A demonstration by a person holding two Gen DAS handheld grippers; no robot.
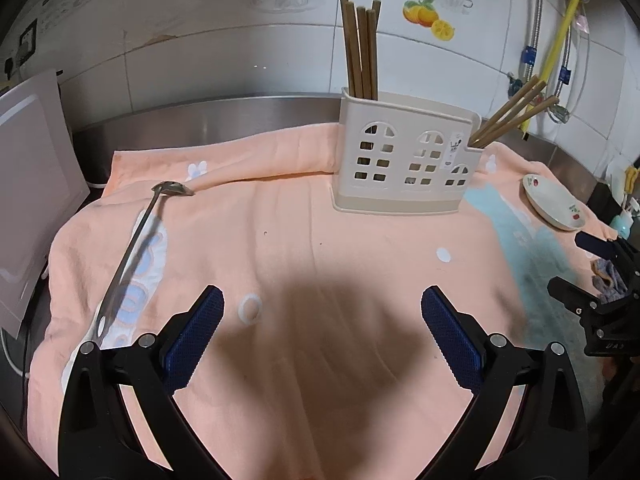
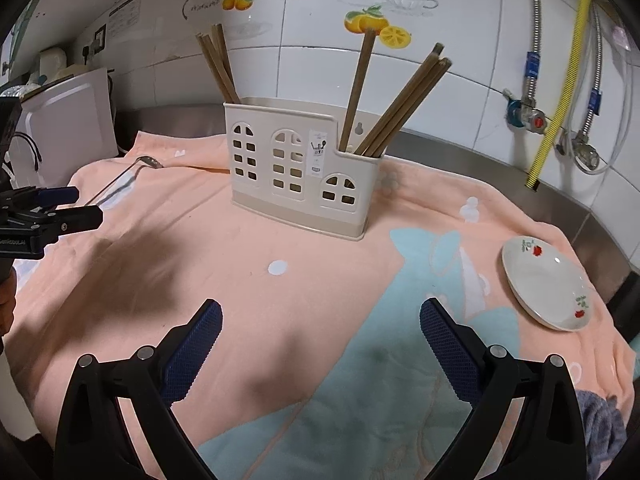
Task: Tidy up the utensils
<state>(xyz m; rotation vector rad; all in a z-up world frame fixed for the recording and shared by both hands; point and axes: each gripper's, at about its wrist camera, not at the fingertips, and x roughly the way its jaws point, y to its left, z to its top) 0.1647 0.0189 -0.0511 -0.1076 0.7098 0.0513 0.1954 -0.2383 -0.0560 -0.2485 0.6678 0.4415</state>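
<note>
Left wrist view: left gripper [image 1: 322, 316] and right gripper [image 2: 320, 328] both spread wide, empty. Chopsticks [image 1: 362, 50] already stand in the holder [image 1: 404, 160]; the ladle [image 1: 132, 248] lies on the towel [image 1: 300, 240], likely next, calling for a leftward handle grasp.

Left wrist view: set low above the peach towel [image 1: 280, 240], looking forward between its own two fingers toward the tiled wall. The cream utensil holder [image 1: 404, 164] stands ahead and slightly right of centre, at middle range; a ladle [image 1: 136, 248] lies left of the holder, a small plate [image 1: 554, 206] right of it.

Right wrist view: same height and heading, but placed further right; the utensil holder [image 2: 300, 168] appears ahead and slightly left, somewhat nearer. The plate [image 2: 546, 284] sits close on the right.

Shared ground: holder, towel, plate, ladle [image 2: 120, 180] and wall. Each view catches the other gripper at its edge: right gripper [image 1: 592, 276], left gripper [image 2: 86, 204].
</note>
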